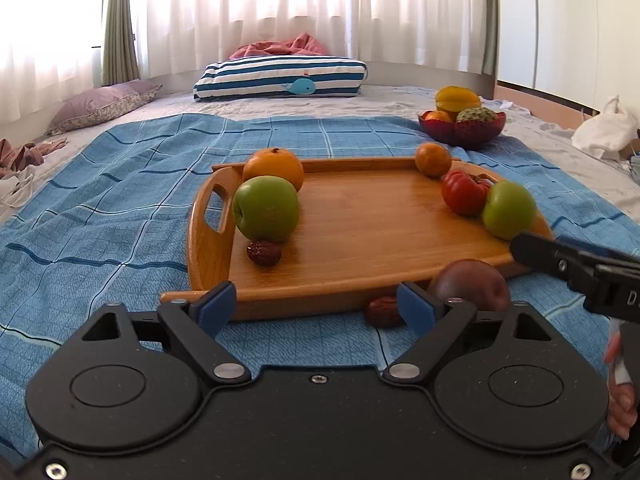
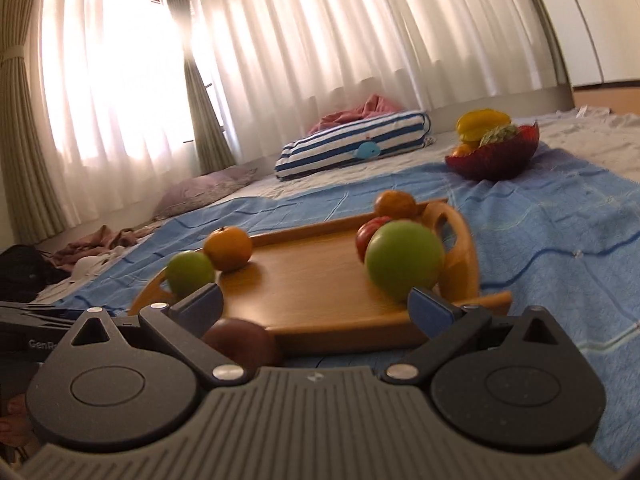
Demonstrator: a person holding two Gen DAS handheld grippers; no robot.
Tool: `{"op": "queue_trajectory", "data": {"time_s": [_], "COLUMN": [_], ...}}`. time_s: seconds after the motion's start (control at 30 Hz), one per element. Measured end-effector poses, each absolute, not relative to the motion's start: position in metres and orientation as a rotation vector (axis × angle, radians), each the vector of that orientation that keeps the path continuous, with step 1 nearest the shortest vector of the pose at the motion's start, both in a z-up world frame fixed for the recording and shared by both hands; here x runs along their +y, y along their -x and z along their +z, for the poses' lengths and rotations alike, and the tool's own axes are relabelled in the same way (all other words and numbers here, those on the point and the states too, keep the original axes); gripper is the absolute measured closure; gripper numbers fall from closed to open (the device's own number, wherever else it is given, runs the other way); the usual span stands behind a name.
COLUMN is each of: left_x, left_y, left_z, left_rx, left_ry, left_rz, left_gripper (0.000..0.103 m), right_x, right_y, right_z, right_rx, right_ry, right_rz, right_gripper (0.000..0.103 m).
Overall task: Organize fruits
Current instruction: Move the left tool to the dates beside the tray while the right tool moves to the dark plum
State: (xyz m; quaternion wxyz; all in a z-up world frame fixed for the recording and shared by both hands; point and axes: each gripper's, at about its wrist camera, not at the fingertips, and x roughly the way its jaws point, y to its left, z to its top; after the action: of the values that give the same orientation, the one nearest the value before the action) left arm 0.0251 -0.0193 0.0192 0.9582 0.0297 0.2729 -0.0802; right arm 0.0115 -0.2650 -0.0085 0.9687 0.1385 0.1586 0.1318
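Observation:
A wooden tray [image 1: 360, 232] [image 2: 312, 280] lies on a blue checked blanket. At its left end sit an orange [image 1: 273, 168], a green apple [image 1: 266, 208] and a red date [image 1: 263, 253]. At its right end are a small orange [image 1: 433, 159], a red tomato-like fruit [image 1: 464, 198] and a second green apple [image 1: 508, 210] [image 2: 404, 264]. Off the tray, on the blanket by its near edge, lie a dark purple fruit [image 1: 472, 284] [image 2: 240, 344] and another date [image 1: 384, 312]. My left gripper [image 1: 316, 306] is open and empty before the tray. My right gripper [image 2: 316, 308] is open, with the purple fruit near its left finger and untouched.
A red bowl [image 1: 462, 128] [image 2: 492, 156] of fruit stands on the bed beyond the tray's right end. A blue-and-white striped pillow [image 1: 280, 78] and a purple pillow [image 1: 108, 100] lie at the back by the curtains. Loose clothes lie at the left, and the right gripper's body [image 1: 580, 272] crosses the left wrist view.

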Motion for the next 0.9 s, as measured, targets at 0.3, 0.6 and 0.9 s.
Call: {"op": "queue_trajectory", "data": {"time_s": [0.3,0.6,0.9], "left_x": [-0.03,-0.046,-0.043], "left_y": [-0.006,-0.002,-0.005], "left_z": [0.016,0.001,-0.005], "left_rx": [0.575,0.61,0.672], "left_ry": [-0.059,-0.058,0.019], "left_rz": [-0.255,-0.294,-0.348], "left_gripper": [0.011,0.03,0.081], "right_x": [-0.279,-0.267,-0.26], "right_y": [0.004,0.008,0.009], "right_z": [-0.003,-0.004,-0.004], "right_rx": [0.329,0.399,0.4], "right_ry": [-0.326,-0.266,-0.268], "right_rz": [0.258,0.233,0.247], "right_gripper": [0.0,0.0,0.0]}}
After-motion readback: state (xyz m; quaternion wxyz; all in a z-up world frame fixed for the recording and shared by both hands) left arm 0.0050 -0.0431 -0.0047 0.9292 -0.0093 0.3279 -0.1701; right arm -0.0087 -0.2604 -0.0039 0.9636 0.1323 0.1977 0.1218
